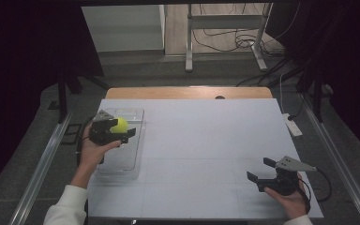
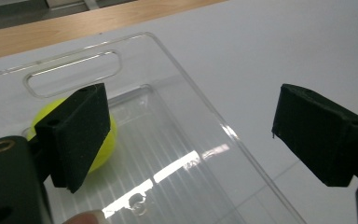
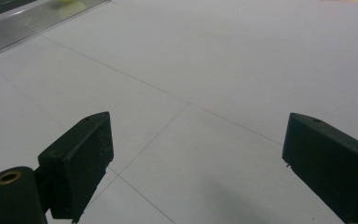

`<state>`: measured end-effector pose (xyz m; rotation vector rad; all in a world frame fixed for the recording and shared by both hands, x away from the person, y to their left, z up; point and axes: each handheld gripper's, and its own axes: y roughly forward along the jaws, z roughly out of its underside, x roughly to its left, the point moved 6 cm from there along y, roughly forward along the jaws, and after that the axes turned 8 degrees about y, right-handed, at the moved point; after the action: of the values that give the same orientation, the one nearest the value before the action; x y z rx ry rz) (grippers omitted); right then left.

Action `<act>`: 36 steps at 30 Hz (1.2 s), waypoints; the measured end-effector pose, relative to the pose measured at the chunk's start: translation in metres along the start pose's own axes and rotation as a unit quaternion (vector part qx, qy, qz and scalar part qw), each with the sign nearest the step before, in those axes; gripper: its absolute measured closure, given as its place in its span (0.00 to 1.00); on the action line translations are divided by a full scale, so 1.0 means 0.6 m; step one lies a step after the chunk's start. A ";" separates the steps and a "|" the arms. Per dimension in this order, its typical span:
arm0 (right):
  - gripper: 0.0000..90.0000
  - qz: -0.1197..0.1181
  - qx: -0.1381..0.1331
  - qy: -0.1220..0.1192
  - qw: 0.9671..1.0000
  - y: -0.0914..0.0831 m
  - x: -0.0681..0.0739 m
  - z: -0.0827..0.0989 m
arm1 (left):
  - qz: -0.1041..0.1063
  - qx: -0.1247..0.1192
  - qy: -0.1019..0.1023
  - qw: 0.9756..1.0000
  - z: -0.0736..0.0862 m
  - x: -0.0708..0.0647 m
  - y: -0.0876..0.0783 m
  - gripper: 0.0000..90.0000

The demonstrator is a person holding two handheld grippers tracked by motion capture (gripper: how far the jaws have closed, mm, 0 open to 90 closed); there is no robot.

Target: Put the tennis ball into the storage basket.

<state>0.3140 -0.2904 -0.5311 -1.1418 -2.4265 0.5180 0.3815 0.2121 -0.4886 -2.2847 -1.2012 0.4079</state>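
The left gripper is held over the far end of the clear plastic rectangular bin, its black jaws spread apart with nothing clamped between them. The yellow-green round ball is seen inside the bin, just behind one jaw. Well to the right of the bin, the right gripper is held low over the white table, jaws wide and empty.
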 end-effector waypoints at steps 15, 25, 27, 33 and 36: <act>0.10 -0.001 -0.006 0.004 1.000 -0.003 -0.003 -0.003 | 0.041 -0.043 0.029 0.998 0.037 -0.081 -0.034 0.13; 0.10 -0.002 -0.007 0.004 1.000 -0.004 -0.002 -0.004 | 0.052 -0.050 0.031 0.997 0.069 -0.113 -0.046 0.13; 0.10 -0.003 -0.008 0.004 1.000 -0.004 -0.002 -0.004 | 0.054 -0.049 0.035 0.997 0.076 -0.119 -0.047 0.13; 0.10 -0.004 -0.009 0.003 1.000 -0.005 -0.002 -0.005 | 0.063 -0.052 0.038 0.996 0.097 -0.135 -0.054 0.13; 0.10 -0.005 -0.010 0.003 1.000 -0.004 -0.002 -0.006 | 0.065 -0.052 0.038 0.996 0.105 -0.139 -0.057 0.13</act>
<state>0.3147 -0.2924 -0.5272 -1.1362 -2.4366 0.4872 0.2814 0.1785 -0.5186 -2.4529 -1.0618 0.3096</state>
